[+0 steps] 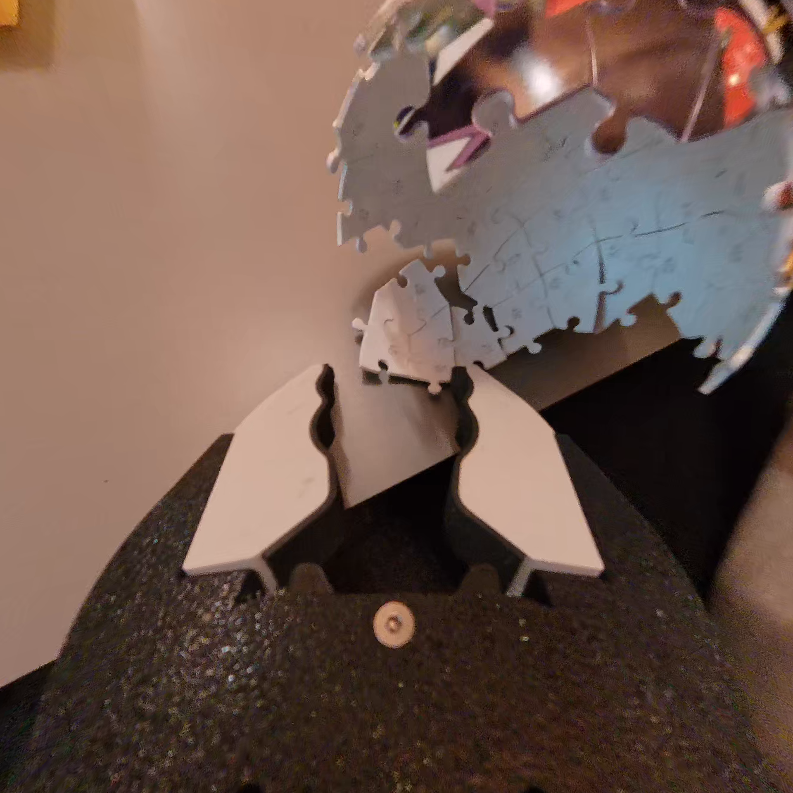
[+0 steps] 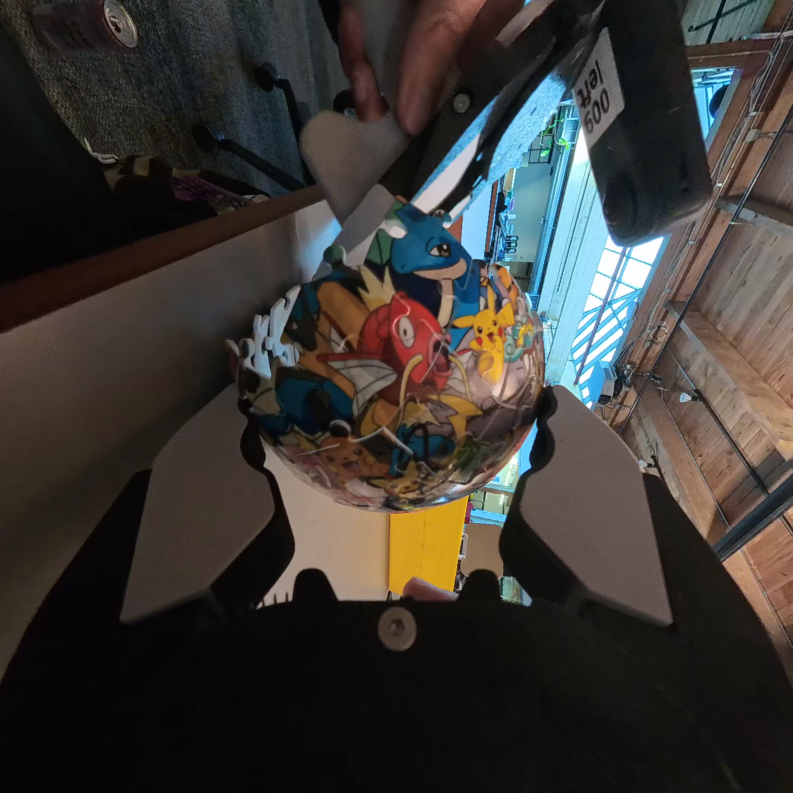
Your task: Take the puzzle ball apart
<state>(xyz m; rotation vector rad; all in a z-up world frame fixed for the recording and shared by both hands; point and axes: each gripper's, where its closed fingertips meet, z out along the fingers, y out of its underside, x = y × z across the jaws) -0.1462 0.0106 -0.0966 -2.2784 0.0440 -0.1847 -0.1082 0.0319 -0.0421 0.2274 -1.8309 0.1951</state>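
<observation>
The puzzle ball [image 2: 407, 386] is a glossy shell printed with colourful cartoon creatures, with part of it gone and a jagged open rim. My right gripper [image 2: 397, 407] is shut on it, one finger on each side, and holds it in the air. The left wrist view shows the ball's plain grey inside [image 1: 558, 223]. A small cluster of pieces [image 1: 403, 339] hangs bent off the rim. My left gripper [image 1: 399, 373] has its jaws partly apart on either side of that cluster, with the right tip touching it. The left gripper also shows in the right wrist view [image 2: 388, 234] at the ball's top rim.
A beige surface [image 1: 128, 257] lies behind the left gripper. A person in a grey coat [image 2: 171, 86] stands close, with a hand [image 2: 407, 64] on the left gripper. A yellow panel [image 2: 425, 549] and wooden boards [image 2: 708, 386] lie beyond the ball.
</observation>
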